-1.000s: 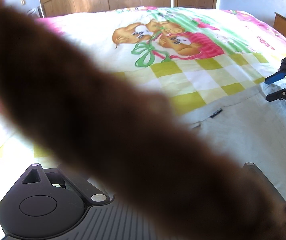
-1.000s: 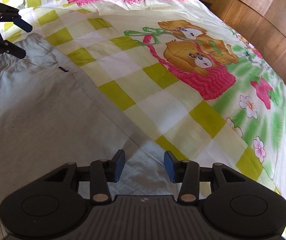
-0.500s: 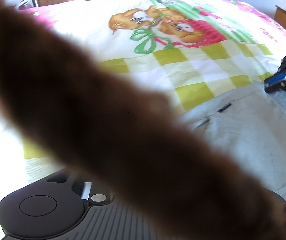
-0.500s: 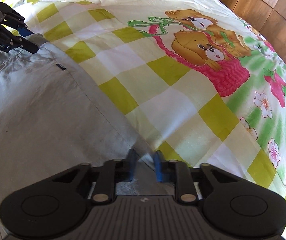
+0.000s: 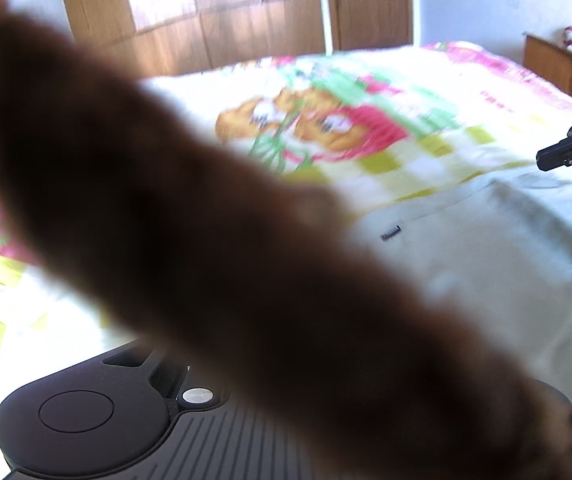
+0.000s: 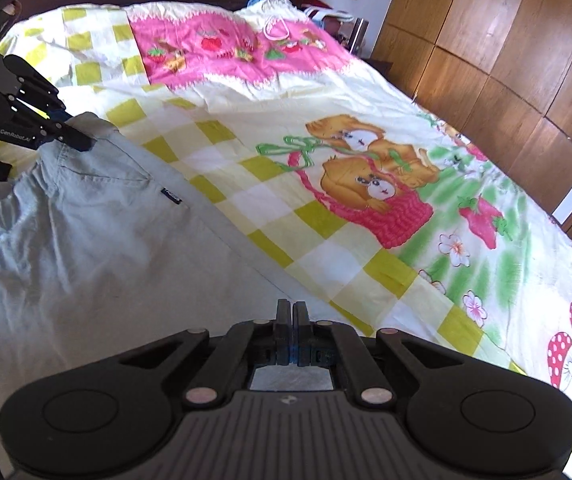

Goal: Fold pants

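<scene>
My right claw (image 6: 290,312) is pinched tight on the far edge of the light grey pants (image 6: 85,240), low in the frame. At upper left my left claw (image 6: 70,136) clamps the waistband corner, so the side seam stretches taut over the checked bedsheet (image 6: 326,232), ready to fold across.

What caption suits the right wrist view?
Right gripper shut on grey pants at the edge; left gripper at the waistband, on a bedspread.
</scene>
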`<action>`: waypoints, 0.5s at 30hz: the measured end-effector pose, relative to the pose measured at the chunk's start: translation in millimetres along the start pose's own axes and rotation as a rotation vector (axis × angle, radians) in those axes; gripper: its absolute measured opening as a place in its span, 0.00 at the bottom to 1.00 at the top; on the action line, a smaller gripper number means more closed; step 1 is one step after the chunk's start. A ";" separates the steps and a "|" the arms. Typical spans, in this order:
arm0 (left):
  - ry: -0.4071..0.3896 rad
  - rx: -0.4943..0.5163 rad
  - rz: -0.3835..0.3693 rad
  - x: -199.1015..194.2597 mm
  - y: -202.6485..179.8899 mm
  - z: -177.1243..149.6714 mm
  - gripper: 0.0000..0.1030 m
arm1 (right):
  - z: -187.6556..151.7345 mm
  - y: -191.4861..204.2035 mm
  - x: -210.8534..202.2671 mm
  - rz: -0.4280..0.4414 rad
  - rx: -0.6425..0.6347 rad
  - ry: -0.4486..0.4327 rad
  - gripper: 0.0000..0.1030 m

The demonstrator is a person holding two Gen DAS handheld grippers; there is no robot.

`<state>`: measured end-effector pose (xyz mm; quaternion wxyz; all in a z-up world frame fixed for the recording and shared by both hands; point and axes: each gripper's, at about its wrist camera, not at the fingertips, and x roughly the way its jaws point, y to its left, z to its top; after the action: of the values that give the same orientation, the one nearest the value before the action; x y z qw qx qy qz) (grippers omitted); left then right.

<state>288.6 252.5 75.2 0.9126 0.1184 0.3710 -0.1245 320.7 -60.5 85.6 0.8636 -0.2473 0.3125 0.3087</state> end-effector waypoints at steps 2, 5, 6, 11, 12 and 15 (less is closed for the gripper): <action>-0.034 0.003 -0.012 -29.1 -11.0 -8.9 0.10 | -5.5 10.5 -28.2 -0.008 0.000 -0.024 0.17; -0.074 0.004 -0.048 -63.8 -29.4 -24.1 0.10 | -15.9 28.3 -57.7 -0.001 -0.009 -0.034 0.17; -0.081 0.009 -0.060 -72.7 -36.8 -29.6 0.10 | -19.8 35.8 -61.9 -0.026 -0.029 -0.031 0.17; -0.083 0.055 -0.100 -105.9 -70.0 -57.1 0.11 | -35.0 61.5 -49.7 -0.070 -0.237 0.050 0.49; -0.083 0.055 -0.100 -107.8 -72.4 -61.6 0.11 | -38.6 65.0 -42.9 -0.080 -0.282 0.059 0.54; -0.084 0.028 -0.102 -104.8 -70.9 -67.9 0.10 | -47.0 72.7 -15.9 -0.083 -0.347 0.101 0.57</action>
<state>149.6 221.4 93.2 0.9181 0.1069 0.3363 -0.1807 242.7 -45.7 47.6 0.8032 -0.4205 0.2869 0.3093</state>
